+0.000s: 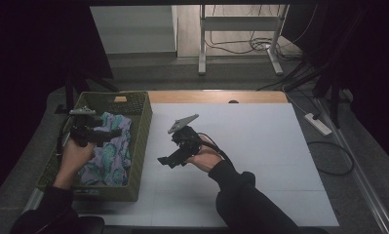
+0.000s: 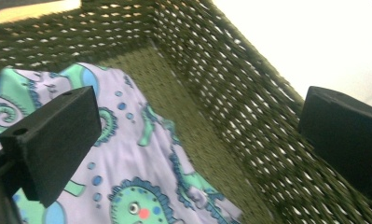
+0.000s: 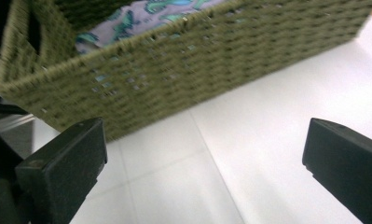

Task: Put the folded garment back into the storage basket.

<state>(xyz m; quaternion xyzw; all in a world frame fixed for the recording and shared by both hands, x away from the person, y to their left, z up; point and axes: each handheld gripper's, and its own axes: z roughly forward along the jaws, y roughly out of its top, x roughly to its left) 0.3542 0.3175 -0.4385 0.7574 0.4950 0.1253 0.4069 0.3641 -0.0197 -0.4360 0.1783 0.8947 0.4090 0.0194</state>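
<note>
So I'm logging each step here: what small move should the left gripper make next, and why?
Probably lower the left gripper straight down onto the patterned cloth. Its jaws stand wide open above the cloth, which lies inside the woven basket, and nothing is held yet. The right gripper waits open over the white table.

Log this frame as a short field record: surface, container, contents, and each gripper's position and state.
surface: white table
container: green woven basket at the table's left edge
contents: patterned cloth, lilac with teal and blue shapes, lying inside the basket
left gripper: above the cloth inside the basket, open, holding nothing
right gripper: over the white table just right of the basket, pointed toward its outer wall, open, holding nothing
contact: neither gripper's fingers touch the cloth or the basket
</note>
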